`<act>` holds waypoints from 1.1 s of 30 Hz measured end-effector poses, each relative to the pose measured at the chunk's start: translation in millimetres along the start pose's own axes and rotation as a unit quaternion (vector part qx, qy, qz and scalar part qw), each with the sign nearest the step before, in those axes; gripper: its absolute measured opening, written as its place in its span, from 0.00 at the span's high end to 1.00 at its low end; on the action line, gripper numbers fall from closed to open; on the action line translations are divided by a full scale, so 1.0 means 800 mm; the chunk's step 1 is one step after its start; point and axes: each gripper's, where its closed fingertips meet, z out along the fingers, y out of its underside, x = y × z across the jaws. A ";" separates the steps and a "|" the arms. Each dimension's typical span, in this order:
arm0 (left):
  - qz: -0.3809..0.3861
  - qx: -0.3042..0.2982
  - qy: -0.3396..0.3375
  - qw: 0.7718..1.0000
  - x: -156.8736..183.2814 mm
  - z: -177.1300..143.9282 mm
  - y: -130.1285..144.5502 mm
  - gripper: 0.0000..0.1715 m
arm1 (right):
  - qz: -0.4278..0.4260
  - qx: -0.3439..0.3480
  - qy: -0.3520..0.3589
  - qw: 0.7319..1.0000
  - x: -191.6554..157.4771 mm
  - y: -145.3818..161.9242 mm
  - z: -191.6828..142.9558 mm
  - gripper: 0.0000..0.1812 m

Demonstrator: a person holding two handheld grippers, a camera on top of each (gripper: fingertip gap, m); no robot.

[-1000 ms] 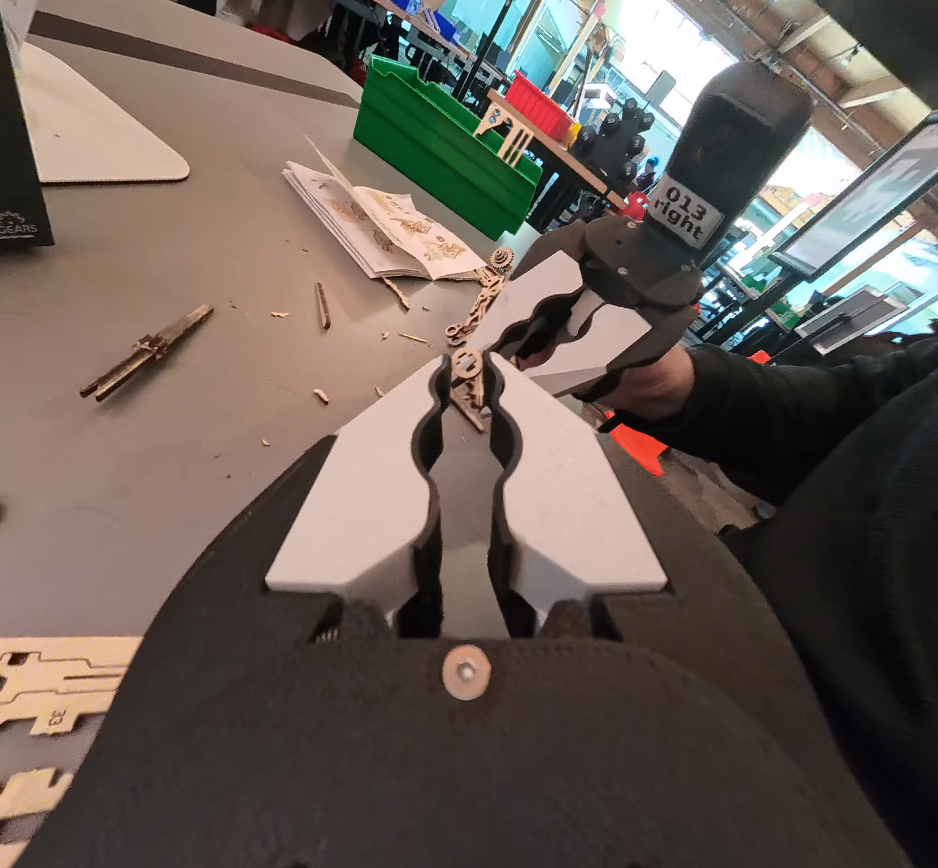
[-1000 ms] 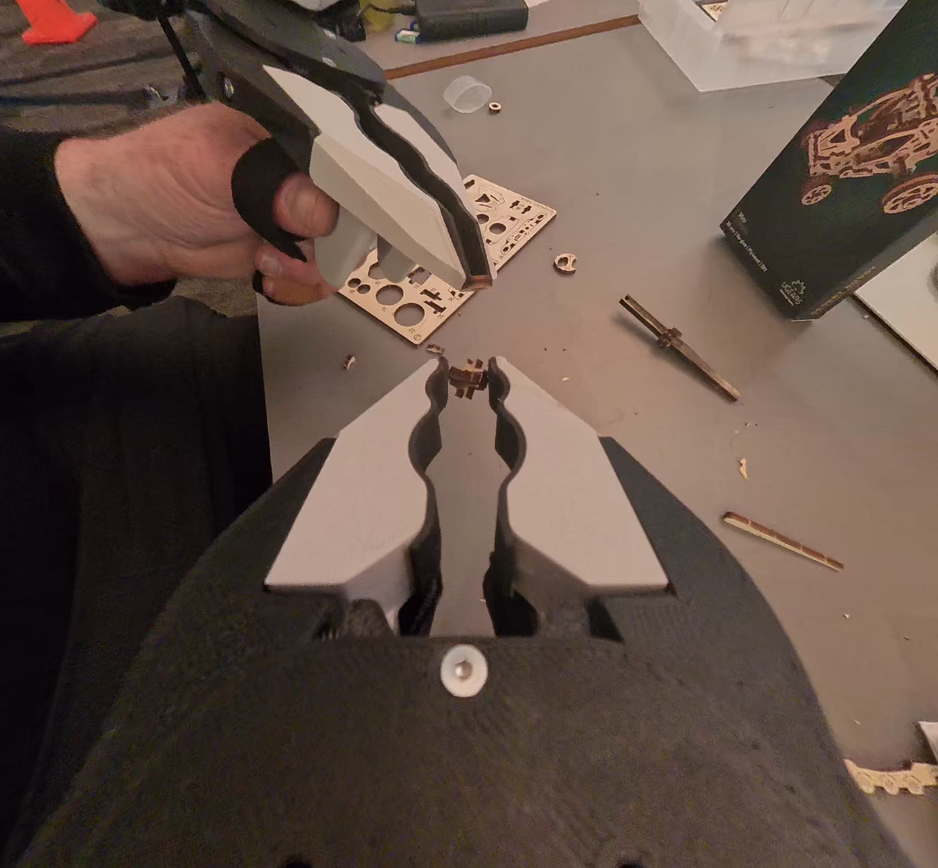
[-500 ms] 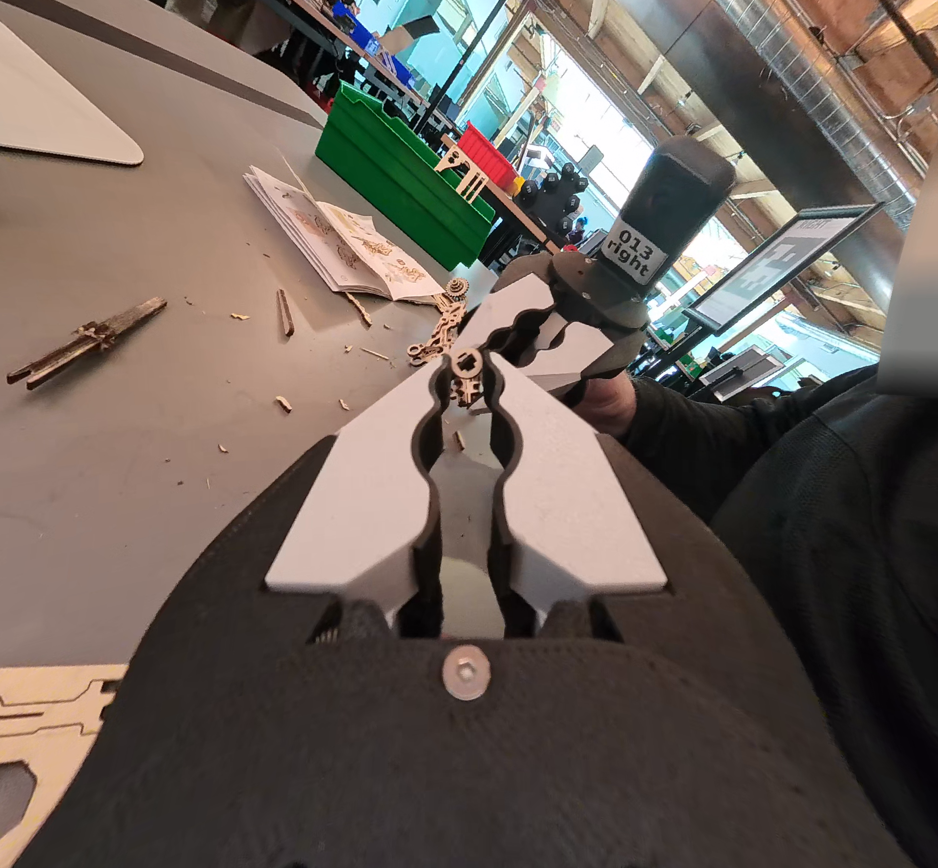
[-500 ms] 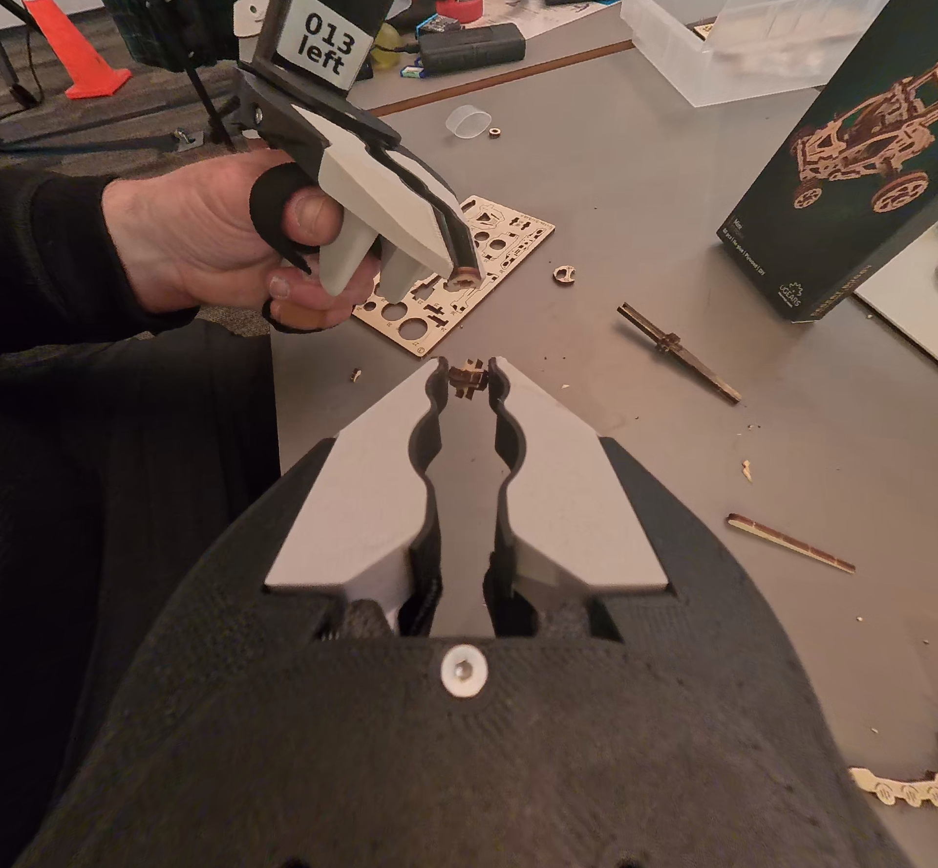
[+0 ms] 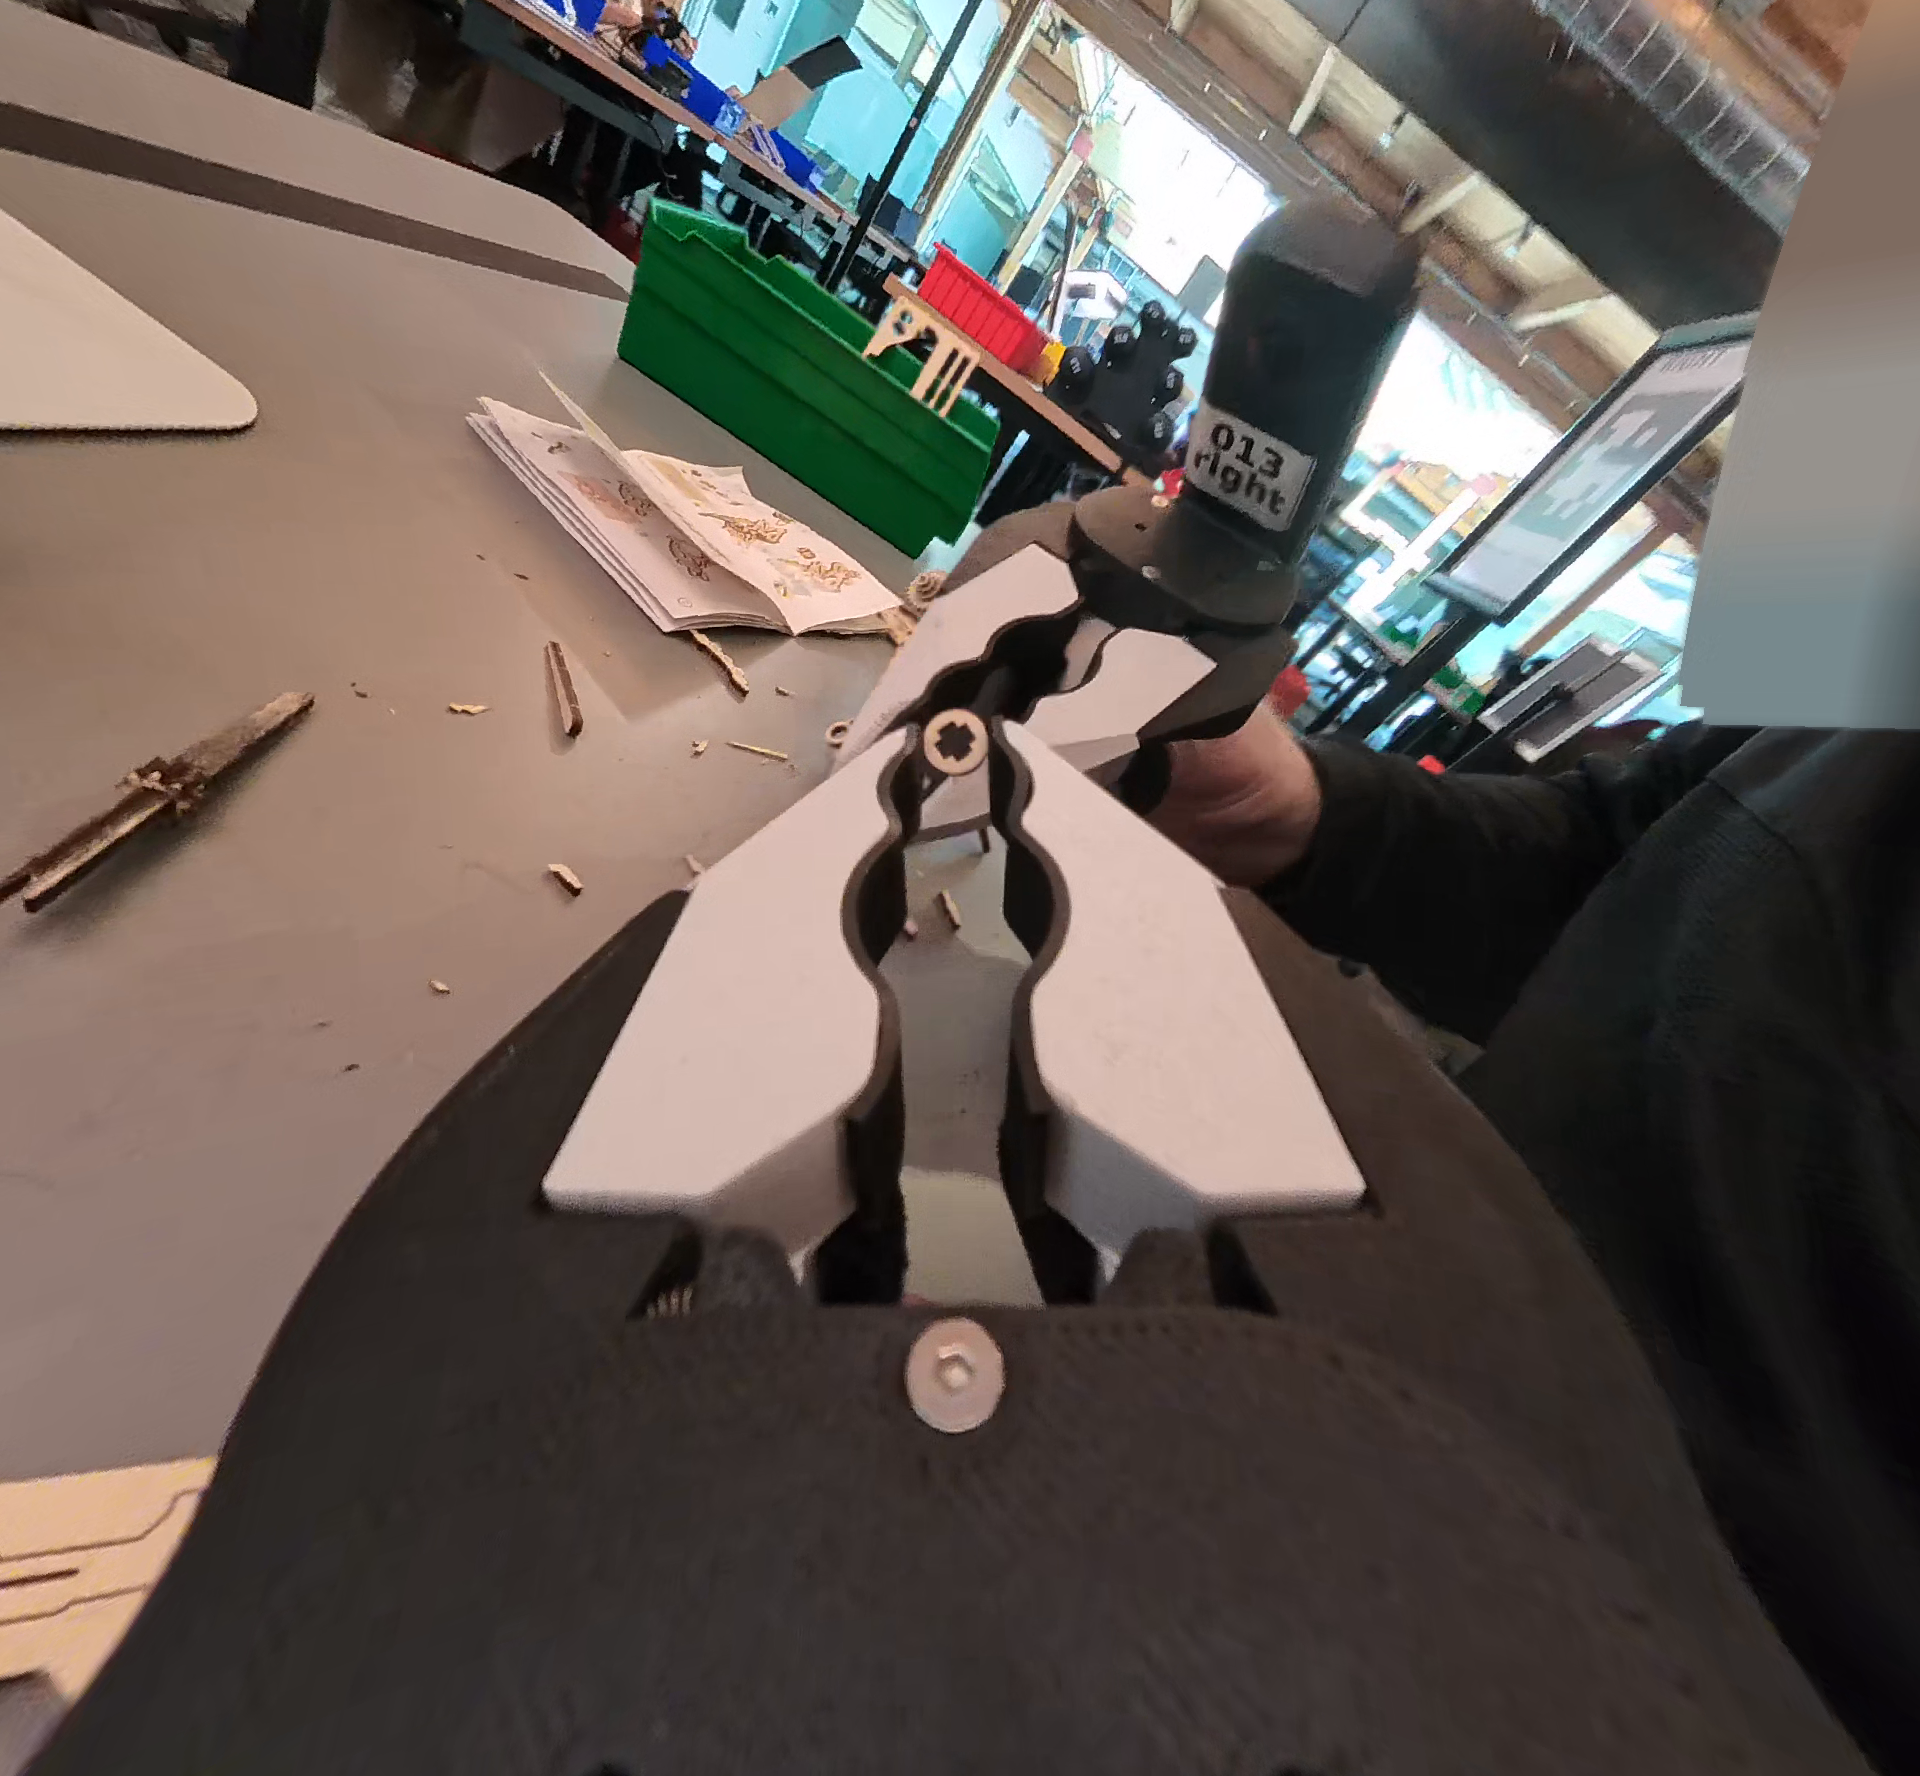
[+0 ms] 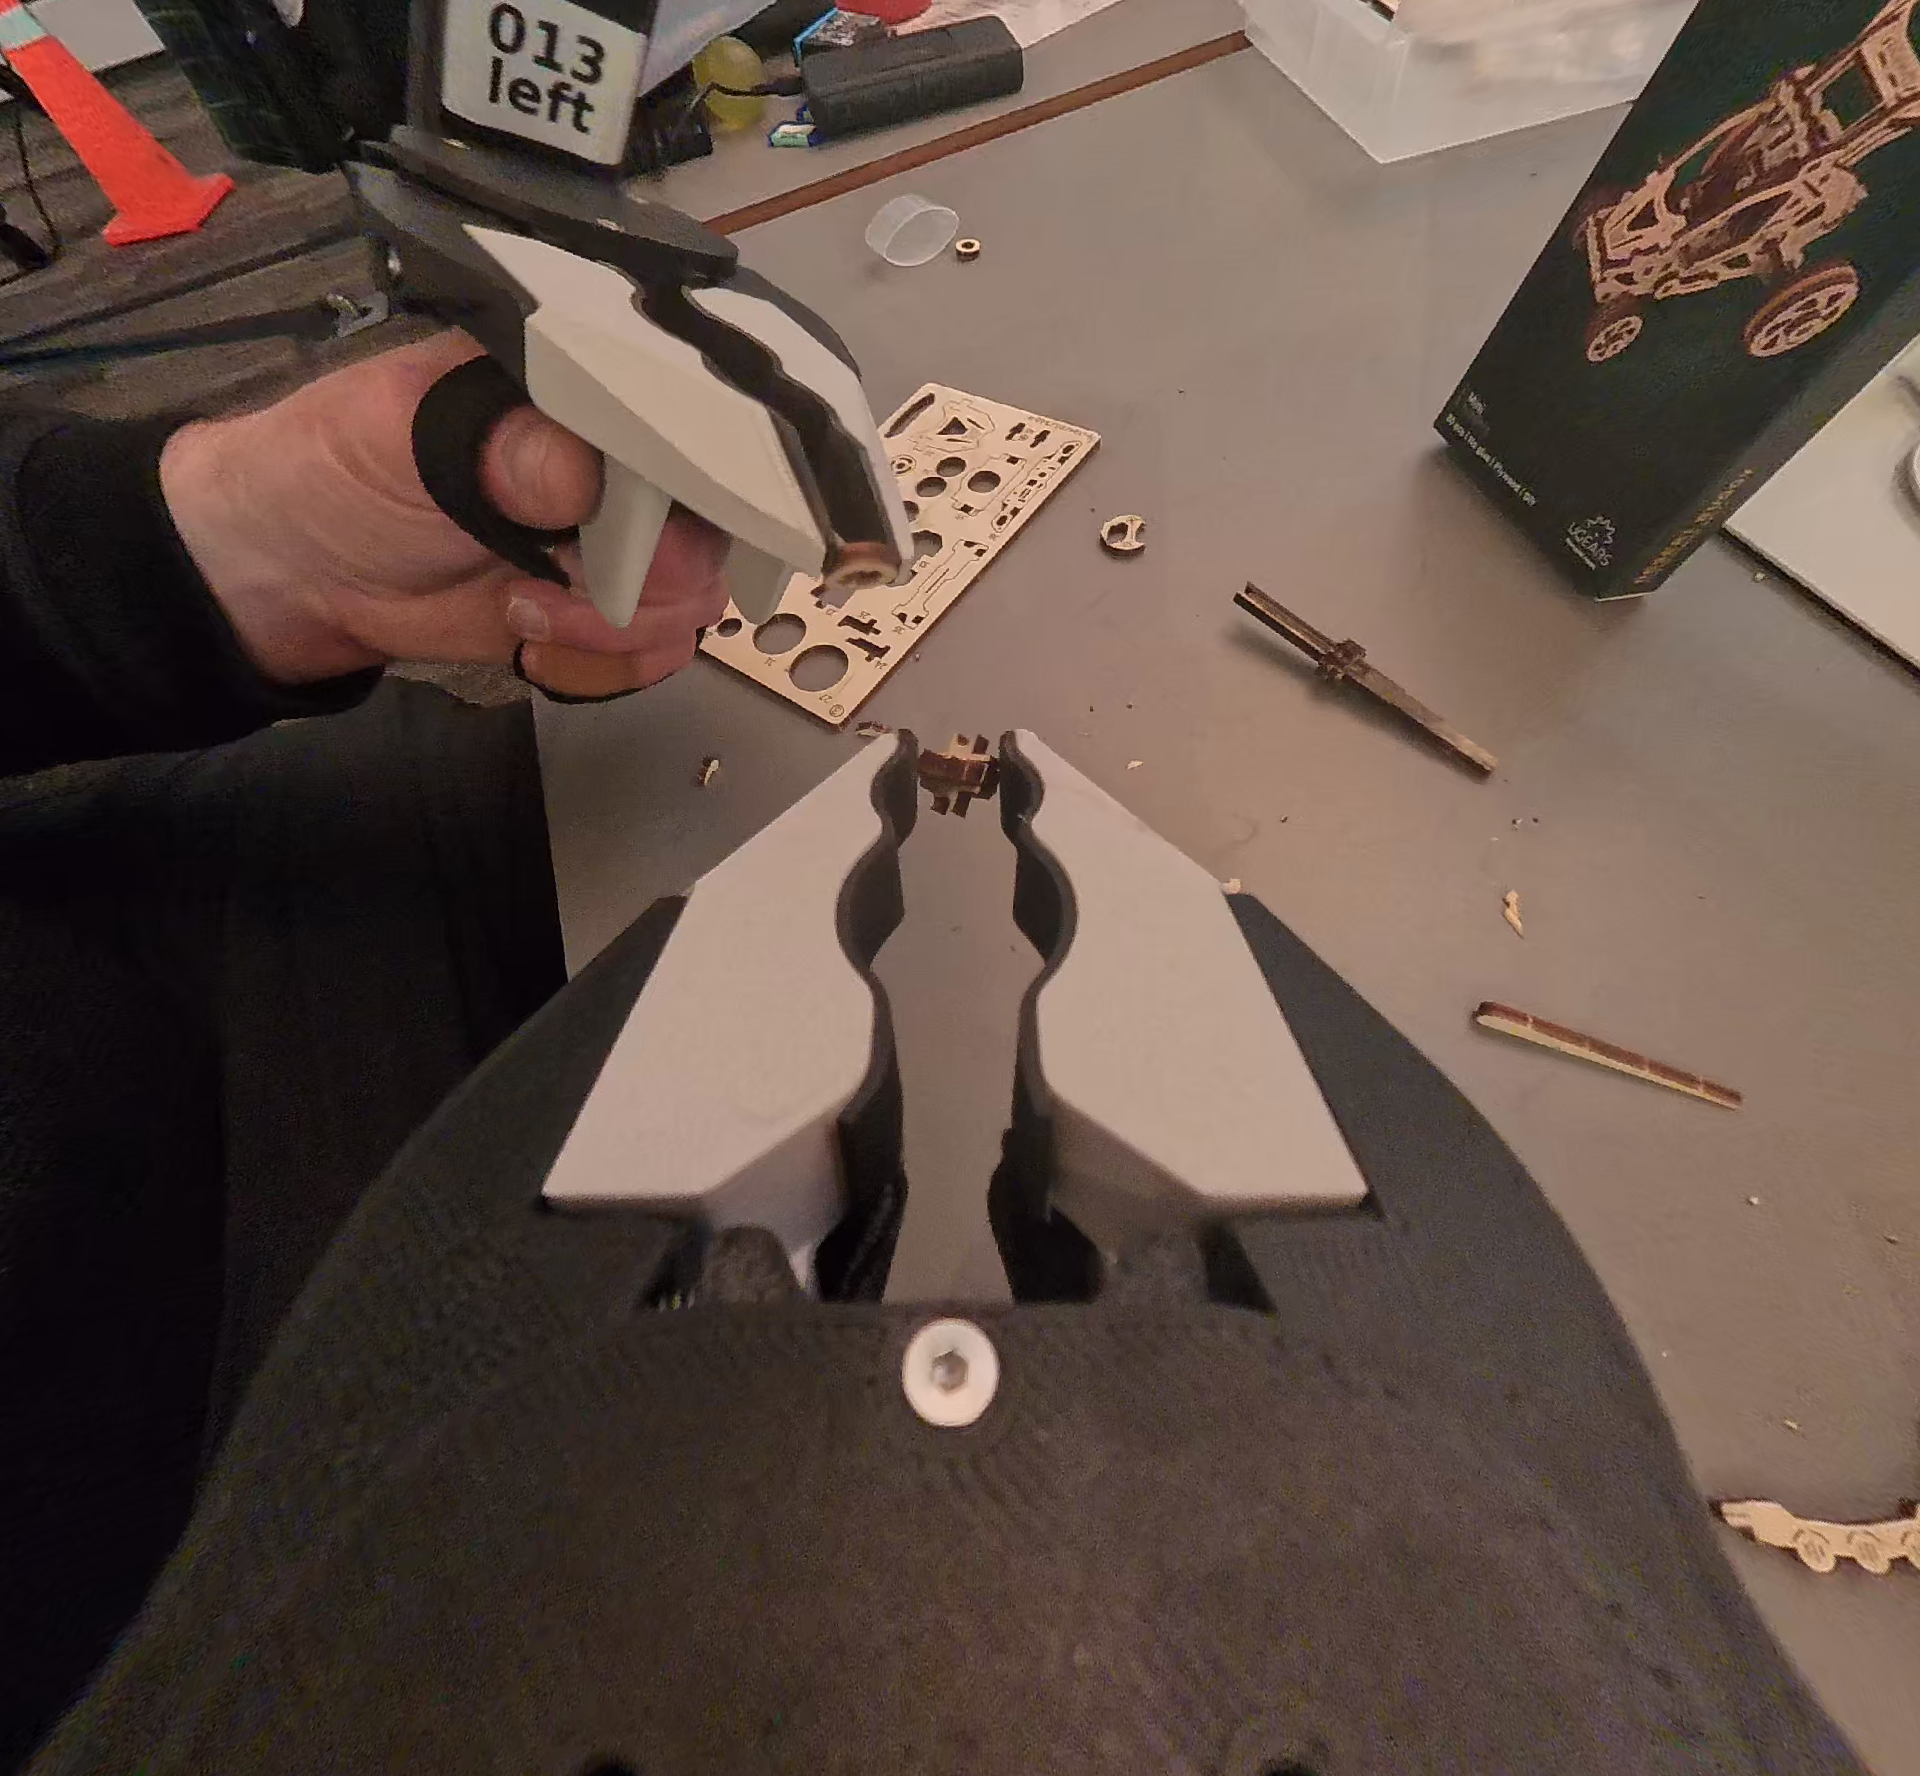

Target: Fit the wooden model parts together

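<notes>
My left gripper (image 5: 956, 752) is shut on a small round wooden disc (image 5: 957, 745) with a star-shaped hole, held above the table. It also shows in the right wrist view (image 6: 860, 565), up and left of my right gripper, with the disc (image 6: 862, 569) at its tips. My right gripper (image 6: 956, 770) is shut on a small dark wooden cross-shaped part (image 6: 954, 770). In the left wrist view the right gripper (image 5: 940, 687) sits just behind the disc, tips nearly touching it. The two parts are apart.
A punched plywood sheet (image 6: 940, 521) lies under the left gripper. A dark wooden axle (image 6: 1361, 677), a thin stick (image 6: 1605, 1053), a small ring piece (image 6: 1122, 533) and the kit box (image 6: 1704, 272) lie to the right. An open booklet (image 5: 686, 521) and green bin (image 5: 800, 396) stand beyond. My two grippers' fingertips are within a few centimetres of each other. It is some 15 cm from my right tips to the thin stick (image 6: 1605, 1053). Look for it in the left wrist view (image 5: 555, 685) too.
The left gripper has tilted and lowered so the disc faces its camera flat. The two grippers' tips have drawn closer together. Both stay shut on their parts.
</notes>
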 end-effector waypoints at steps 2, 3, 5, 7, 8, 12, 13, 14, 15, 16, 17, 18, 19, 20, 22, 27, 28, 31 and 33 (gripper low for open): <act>0.030 -0.019 -0.020 0.999 -0.003 0.002 0.005 0.94 | -0.003 0.005 0.001 1.000 -0.001 -0.003 -0.001 0.93; 0.044 -0.027 -0.029 0.998 -0.005 0.002 0.008 0.94 | -0.002 0.009 -0.002 1.000 -0.002 -0.004 -0.002 0.93; 0.056 -0.037 -0.040 0.997 -0.008 0.001 0.012 0.94 | 0.003 0.007 -0.008 1.000 -0.002 -0.002 -0.001 0.93; 0.060 -0.048 -0.056 0.995 -0.016 -0.002 0.019 0.94 | 0.009 -0.018 -0.016 1.000 -0.004 0.012 0.005 0.93; 0.059 -0.054 -0.065 0.995 -0.021 -0.005 0.023 0.94 | 0.005 -0.036 -0.015 0.999 -0.004 0.022 0.010 0.93; 0.055 -0.067 -0.084 0.993 -0.033 -0.014 0.036 0.94 | -0.043 -0.141 -0.005 0.989 -0.008 0.070 0.029 0.93; 0.057 -0.072 -0.088 0.992 -0.036 -0.016 0.039 0.95 | -0.063 -0.167 -0.001 0.984 -0.009 0.081 0.033 0.93; 0.058 -0.077 -0.092 0.991 -0.037 -0.018 0.043 0.94 | -0.075 -0.184 -0.001 0.980 -0.012 0.089 0.037 0.93; 0.057 -0.082 -0.093 0.991 -0.038 -0.019 0.047 0.94 | -0.080 -0.194 -0.004 0.978 -0.015 0.094 0.040 0.93; 0.057 -0.085 -0.093 0.990 -0.039 -0.019 0.050 0.94 | -0.085 -0.203 -0.004 0.975 -0.017 0.097 0.042 0.92; 0.057 -0.088 -0.094 0.990 -0.039 -0.020 0.052 0.95 | -0.090 -0.214 -0.001 0.973 -0.017 0.101 0.044 0.92; 0.056 -0.089 -0.094 0.990 -0.040 -0.020 0.054 0.94 | -0.093 -0.225 0.000 0.970 -0.017 0.104 0.044 0.89; 0.055 -0.090 -0.093 0.990 -0.040 -0.021 0.056 0.94 | -0.093 -0.232 -0.003 0.968 -0.019 0.106 0.045 0.87; 0.055 -0.091 -0.093 0.990 -0.040 -0.021 0.057 0.94 | -0.091 -0.234 -0.007 0.968 -0.022 0.106 0.044 0.85; 0.057 -0.094 -0.093 0.990 -0.040 -0.022 0.057 0.94 | -0.089 -0.239 -0.010 0.967 -0.023 0.107 0.042 0.83; 0.062 -0.104 -0.088 0.989 -0.037 -0.024 0.058 0.94 | -0.095 -0.257 -0.026 0.961 -0.024 0.112 0.025 0.84; 0.063 -0.107 -0.088 0.988 -0.036 -0.024 0.059 0.94 | -0.097 -0.258 -0.024 0.961 -0.022 0.112 0.022 0.85; 0.067 -0.118 -0.089 0.987 -0.036 -0.023 0.063 0.94 | -0.087 -0.247 -0.034 0.965 -0.023 0.109 0.022 0.87; 0.069 -0.124 -0.090 0.986 -0.035 -0.023 0.066 0.94 | -0.095 -0.249 -0.037 0.963 -0.026 0.110 0.025 0.88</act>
